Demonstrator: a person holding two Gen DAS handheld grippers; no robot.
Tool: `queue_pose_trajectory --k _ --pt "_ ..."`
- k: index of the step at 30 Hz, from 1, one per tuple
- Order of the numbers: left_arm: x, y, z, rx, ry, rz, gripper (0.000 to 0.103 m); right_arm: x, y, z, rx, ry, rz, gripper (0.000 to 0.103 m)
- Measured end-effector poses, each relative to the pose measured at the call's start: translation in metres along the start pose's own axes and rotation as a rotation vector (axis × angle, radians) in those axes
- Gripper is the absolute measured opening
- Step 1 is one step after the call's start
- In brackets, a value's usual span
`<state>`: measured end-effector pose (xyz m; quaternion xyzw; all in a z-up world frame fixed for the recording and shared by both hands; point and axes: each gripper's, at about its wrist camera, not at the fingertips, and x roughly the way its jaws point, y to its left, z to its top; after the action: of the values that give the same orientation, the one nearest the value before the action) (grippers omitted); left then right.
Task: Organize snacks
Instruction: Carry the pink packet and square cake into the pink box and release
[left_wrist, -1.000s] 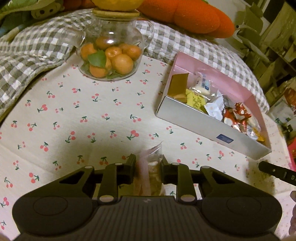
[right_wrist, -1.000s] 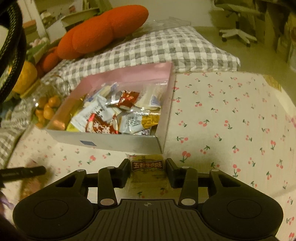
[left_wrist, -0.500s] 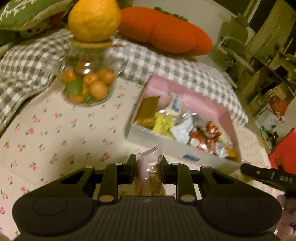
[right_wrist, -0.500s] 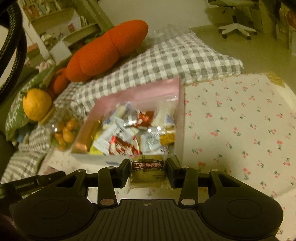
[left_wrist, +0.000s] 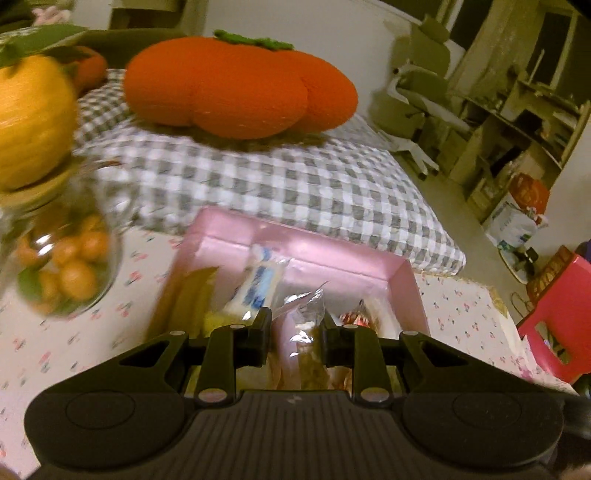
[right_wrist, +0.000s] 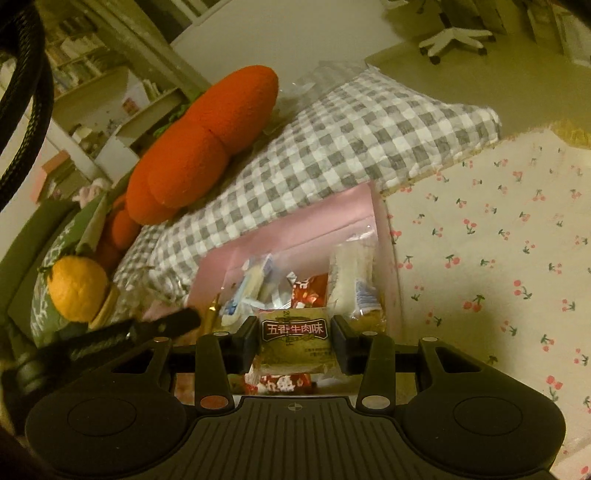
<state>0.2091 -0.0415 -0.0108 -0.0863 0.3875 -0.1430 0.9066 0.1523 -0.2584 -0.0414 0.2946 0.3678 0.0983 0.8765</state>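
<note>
A pink box (left_wrist: 325, 254) (right_wrist: 306, 225) holding several wrapped snacks lies on the cherry-print cloth. My left gripper (left_wrist: 297, 332) is shut on a clear snack packet (left_wrist: 301, 328) and hangs over the box's near part. My right gripper (right_wrist: 293, 332) is shut on a gold snack packet (right_wrist: 293, 339) with a dark red label, held above the box's near right corner. The left gripper's finger (right_wrist: 162, 325) shows as a dark bar at the left of the right wrist view.
A glass jar of small oranges (left_wrist: 70, 273) with a big orange on its lid (left_wrist: 29, 118) (right_wrist: 77, 288) stands left of the box. A checked cushion (left_wrist: 280, 184) and an orange plush (left_wrist: 236, 92) lie behind. Cherry-print cloth (right_wrist: 498, 258) spreads to the right.
Both grippers have risen and moved forward with their packets, from in front of the box to over it. The left one went further and swung right; the jar slid to the left edge.
</note>
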Motion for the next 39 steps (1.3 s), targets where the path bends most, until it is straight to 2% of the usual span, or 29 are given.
queue_pose_trajectory --k 12,15,16,18,20,26,31,39 --pt "0.054 -0.017 0.017 0.062 0.005 -0.009 0.023 0.015 -0.010 0.004 0.006 -0.003 -0.008 0.045" --pt "0.058 -0.017 0.018 0.054 0.010 -0.005 0.029 0.015 -0.012 0.004 0.016 0.004 -0.001 0.055" --pt "0.057 -0.016 0.019 0.048 0.009 -0.004 0.031 0.014 -0.013 0.004 0.021 0.001 0.006 0.057" --pt "0.056 -0.014 0.019 0.044 0.008 -0.001 0.046 0.012 -0.013 0.005 0.031 -0.009 0.017 0.063" --pt "0.054 -0.013 0.019 0.047 -0.001 0.010 0.051 0.010 -0.013 0.006 0.035 -0.016 0.023 0.065" --pt "0.042 -0.009 0.018 0.042 0.001 0.024 0.055 0.008 -0.009 0.004 0.019 -0.007 0.015 0.066" --pt "0.021 -0.005 0.010 0.043 -0.002 0.038 0.059 -0.001 -0.007 0.003 -0.002 -0.011 0.009 0.071" --pt "-0.015 0.003 -0.013 0.044 0.009 0.037 0.072 -0.019 0.001 -0.004 -0.046 -0.009 -0.018 0.076"
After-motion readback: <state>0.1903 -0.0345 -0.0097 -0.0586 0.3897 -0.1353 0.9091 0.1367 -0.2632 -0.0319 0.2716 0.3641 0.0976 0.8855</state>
